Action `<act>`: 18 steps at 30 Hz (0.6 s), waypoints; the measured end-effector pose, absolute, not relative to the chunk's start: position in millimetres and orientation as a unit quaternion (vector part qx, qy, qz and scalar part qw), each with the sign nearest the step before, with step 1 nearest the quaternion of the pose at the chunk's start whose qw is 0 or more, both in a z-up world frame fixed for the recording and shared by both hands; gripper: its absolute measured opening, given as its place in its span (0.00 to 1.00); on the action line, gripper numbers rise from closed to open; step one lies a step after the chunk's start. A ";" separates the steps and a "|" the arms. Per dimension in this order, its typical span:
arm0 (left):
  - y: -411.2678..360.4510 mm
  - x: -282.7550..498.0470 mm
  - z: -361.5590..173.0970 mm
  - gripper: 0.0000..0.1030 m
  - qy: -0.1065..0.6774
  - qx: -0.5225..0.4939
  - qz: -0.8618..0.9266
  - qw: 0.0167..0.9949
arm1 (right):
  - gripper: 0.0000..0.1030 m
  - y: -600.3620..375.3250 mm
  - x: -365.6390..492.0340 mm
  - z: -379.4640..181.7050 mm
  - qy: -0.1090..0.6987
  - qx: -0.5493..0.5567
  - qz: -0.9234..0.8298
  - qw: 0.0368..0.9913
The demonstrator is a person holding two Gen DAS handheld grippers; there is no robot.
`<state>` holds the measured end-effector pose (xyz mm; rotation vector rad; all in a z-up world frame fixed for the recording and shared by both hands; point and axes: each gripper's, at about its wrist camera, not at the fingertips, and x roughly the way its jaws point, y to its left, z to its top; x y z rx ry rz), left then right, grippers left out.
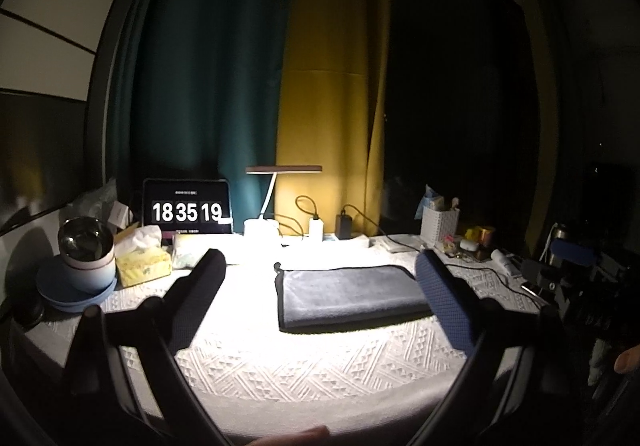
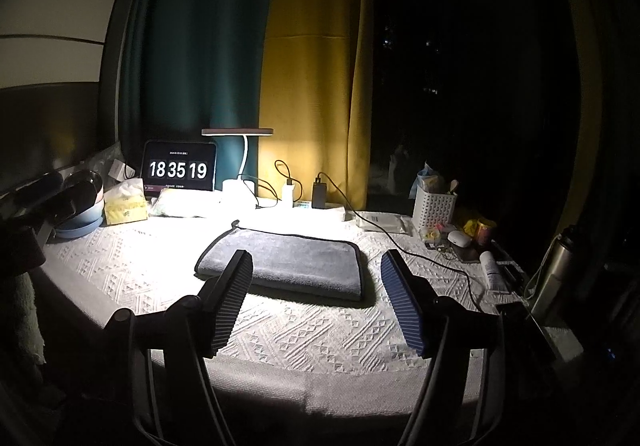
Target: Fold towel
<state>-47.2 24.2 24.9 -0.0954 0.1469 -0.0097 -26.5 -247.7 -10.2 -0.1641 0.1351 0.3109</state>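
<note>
A grey towel [image 1: 348, 292] with a dark border lies folded into a flat rectangle on the white textured tablecloth [image 1: 304, 370]; it also shows in the right wrist view [image 2: 288, 260]. My left gripper [image 1: 320, 286] is open and empty, held above the table in front of the towel. My right gripper [image 2: 316, 286] is open and empty, its fingers on either side of the towel's near edge in view, raised above it.
A tablet clock [image 2: 180, 169], a desk lamp [image 2: 238, 166], chargers with cables [image 2: 320, 194] and a tissue box [image 2: 125, 206] line the back. Stacked bowls [image 1: 80, 270] stand at the left. A white basket [image 2: 434, 208], small bottles and a steel flask [image 2: 556, 274] crowd the right.
</note>
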 end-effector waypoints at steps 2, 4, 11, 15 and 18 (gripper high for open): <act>24.0 -47.2 25.5 0.94 0.073 -0.047 -0.004 0.996 | 0.68 -248.4 -26.6 -10.1 0.067 -0.081 0.153 0.983; 24.0 -46.5 26.0 0.94 0.075 -0.047 -0.004 0.996 | 0.68 -248.4 -26.6 -10.1 0.066 -0.080 0.153 0.983; 23.1 -45.1 26.3 0.94 0.077 -0.048 -0.006 0.996 | 0.68 -247.5 -27.9 -9.9 0.065 -0.083 0.154 0.982; 23.3 -45.0 26.3 0.94 0.077 -0.048 -0.007 0.996 | 0.68 -247.3 -28.1 -10.0 0.065 -0.083 0.153 0.983; 23.2 -44.6 26.3 0.94 0.077 -0.047 -0.007 0.996 | 0.68 -246.6 -27.8 -10.5 0.065 -0.084 0.153 0.983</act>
